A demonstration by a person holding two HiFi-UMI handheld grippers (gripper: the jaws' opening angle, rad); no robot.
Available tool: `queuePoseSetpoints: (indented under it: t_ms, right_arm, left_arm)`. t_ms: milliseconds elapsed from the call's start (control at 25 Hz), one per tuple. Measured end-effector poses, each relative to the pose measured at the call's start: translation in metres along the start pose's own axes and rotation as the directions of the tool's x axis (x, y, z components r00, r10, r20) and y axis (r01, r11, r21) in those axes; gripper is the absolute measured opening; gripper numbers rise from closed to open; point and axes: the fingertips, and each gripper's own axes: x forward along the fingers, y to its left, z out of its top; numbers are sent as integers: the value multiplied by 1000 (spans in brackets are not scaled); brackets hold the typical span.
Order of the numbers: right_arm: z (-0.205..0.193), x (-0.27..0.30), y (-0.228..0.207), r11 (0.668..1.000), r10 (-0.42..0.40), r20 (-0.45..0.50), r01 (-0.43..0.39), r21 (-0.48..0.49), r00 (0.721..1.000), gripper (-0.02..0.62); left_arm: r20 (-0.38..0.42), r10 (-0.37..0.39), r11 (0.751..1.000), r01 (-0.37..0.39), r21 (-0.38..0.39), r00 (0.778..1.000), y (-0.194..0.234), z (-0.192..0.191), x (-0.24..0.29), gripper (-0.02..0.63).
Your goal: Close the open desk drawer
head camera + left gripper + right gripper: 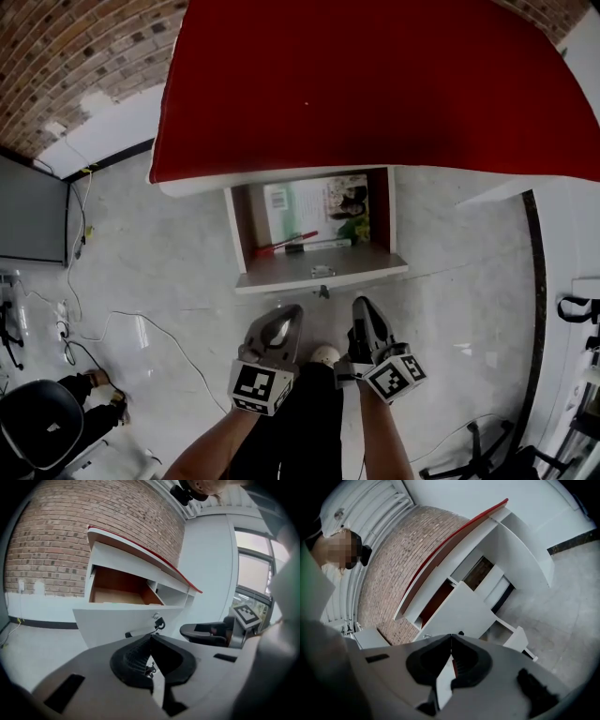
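Note:
A white desk with a red top (375,84) has one drawer (319,270) pulled out toward me. Inside it lie a printed booklet (319,206) and a red pen (286,244). Both grippers hang side by side just in front of the drawer front, not touching it. My left gripper (291,314) is shut with nothing in it, and so is my right gripper (362,306). In the left gripper view the shut left gripper (151,637) points at the drawer front (117,620), below its lock (158,621). The shut right gripper (451,638) faces the tilted drawer front (464,609).
A black office chair (37,422) and loose cables (141,328) are on the pale floor at the left, by a dark panel (33,211). A chair base (487,450) shows at the bottom right. A brick wall (56,531) stands behind the desk.

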Motion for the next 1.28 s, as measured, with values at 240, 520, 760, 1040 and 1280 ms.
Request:
queuePoseSetpoints:
  t_ms: [240, 520, 760, 1040, 1280]
  right_arm:
    - [22, 19, -2, 997, 67, 72, -69, 33, 995, 11]
    - [30, 34, -1, 996, 81, 78, -82, 17, 994, 11]
    - [35, 38, 4, 994, 101, 107, -105, 34, 989, 11]
    - [34, 37, 5, 996, 81, 75, -83, 23, 994, 11]
    - [43, 36, 9, 995, 73, 103, -78, 53, 992, 11]
  left_arm:
    - [58, 84, 996, -82, -39, 995, 20, 3, 7, 9]
    - [83, 123, 992, -119, -49, 989, 28, 9, 12, 9]
    - [110, 135, 990, -129, -61, 985, 28, 17, 16, 9]
    - [112, 120, 992, -113, -60, 986, 26, 26, 17, 9]
    - [120, 100, 993, -92, -70, 988, 19, 35, 14, 9]
